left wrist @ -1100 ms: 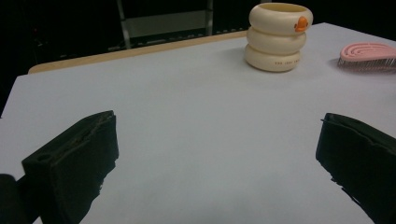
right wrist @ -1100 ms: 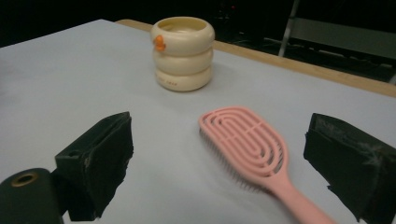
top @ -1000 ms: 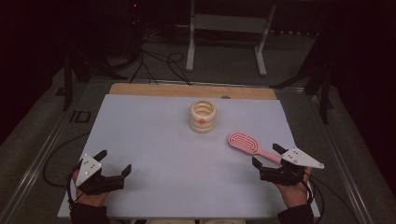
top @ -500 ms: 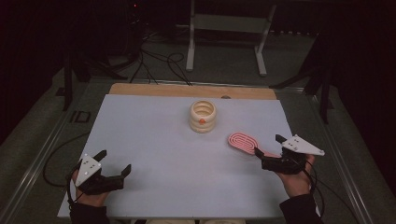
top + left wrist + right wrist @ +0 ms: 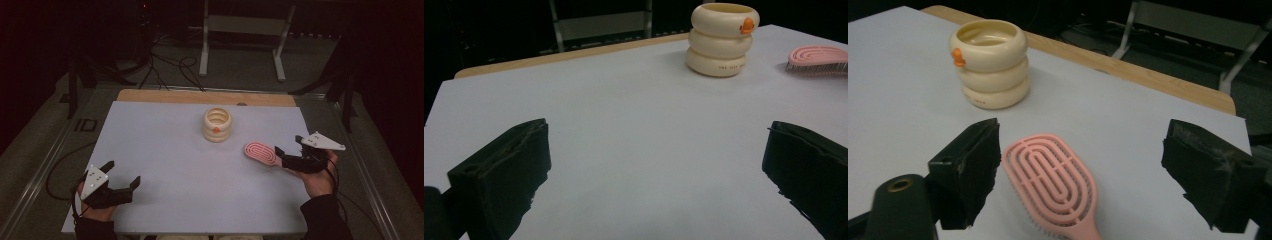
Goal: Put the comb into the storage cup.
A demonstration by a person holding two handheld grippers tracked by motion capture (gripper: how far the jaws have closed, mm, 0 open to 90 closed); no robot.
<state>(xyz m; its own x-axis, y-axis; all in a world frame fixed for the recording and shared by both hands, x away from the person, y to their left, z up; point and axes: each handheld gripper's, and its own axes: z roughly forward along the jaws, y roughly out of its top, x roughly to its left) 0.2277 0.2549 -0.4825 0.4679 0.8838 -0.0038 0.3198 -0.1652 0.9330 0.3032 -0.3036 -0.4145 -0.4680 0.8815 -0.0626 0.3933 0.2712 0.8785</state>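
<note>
A white sheet (image 5: 165,165) covers the table. The cream ringed holder (image 5: 217,124) stands upright near its far middle, an orange spot on its near side. Right of the holder and nearer the person lies the pink brush (image 5: 261,153), flat, back up. The right gripper (image 5: 287,151) sits at the brush's handle end, its jaws apart and just closing a little, with the handle between them. Well left of the holder, at the near edge, the left gripper (image 5: 122,174) rests with jaws wide apart.
</note>
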